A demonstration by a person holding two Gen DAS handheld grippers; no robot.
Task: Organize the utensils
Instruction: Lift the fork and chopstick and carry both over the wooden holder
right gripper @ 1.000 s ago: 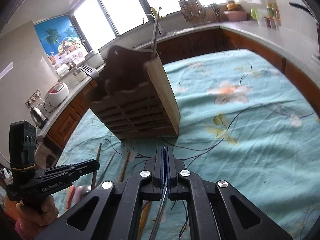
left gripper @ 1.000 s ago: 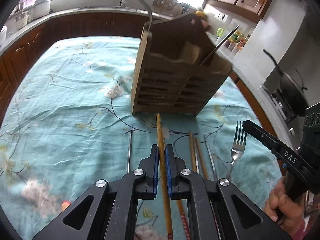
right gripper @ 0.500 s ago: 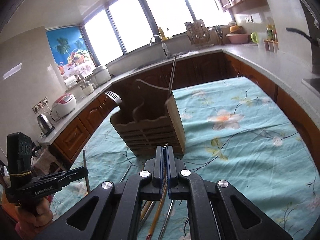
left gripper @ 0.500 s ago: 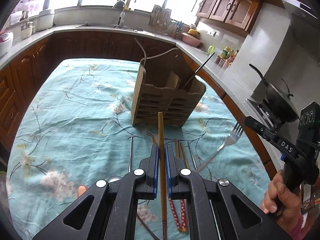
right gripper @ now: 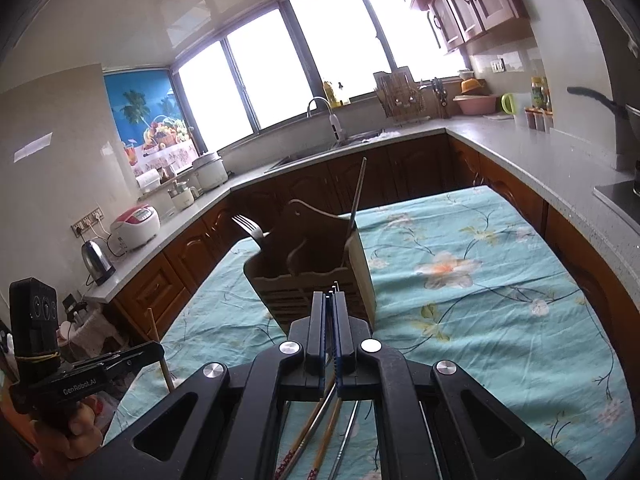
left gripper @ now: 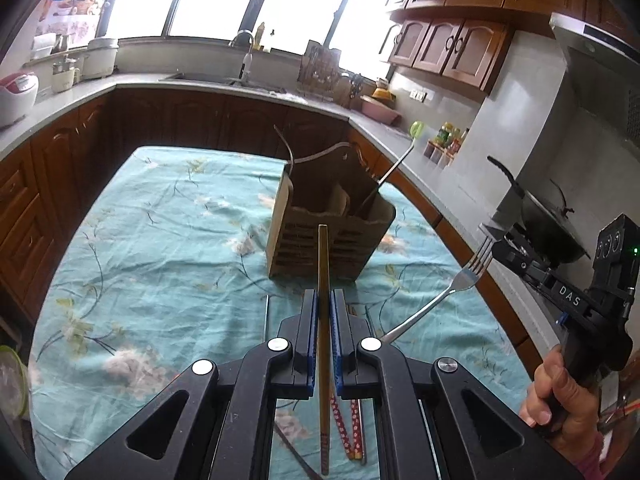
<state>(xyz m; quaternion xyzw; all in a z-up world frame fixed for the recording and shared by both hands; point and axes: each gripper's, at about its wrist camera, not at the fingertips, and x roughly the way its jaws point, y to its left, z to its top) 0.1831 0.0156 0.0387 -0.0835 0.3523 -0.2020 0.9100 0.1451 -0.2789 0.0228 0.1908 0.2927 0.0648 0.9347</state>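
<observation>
Floating above the teal tablecloth (left gripper: 160, 240), the left gripper (left gripper: 324, 312) pinches a wooden chopstick (left gripper: 323, 320) in the lower middle of its view. This stick runs straight up the picture, tip toward the wooden utensil holder (left gripper: 328, 236). At the right edge, the right gripper (right gripper: 329, 312), marked "DAS", squeezes a fork (left gripper: 452, 292), prongs pointing up and right. Its camera shows "GenRobot.AI" lower left.

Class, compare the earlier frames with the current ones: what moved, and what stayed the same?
Both grippers rose and pulled back from the wooden utensil holder. The left gripper lifted its wooden chopstick; the right gripper lifted its fork. Both grips stayed shut, and the holder stayed put.
</observation>
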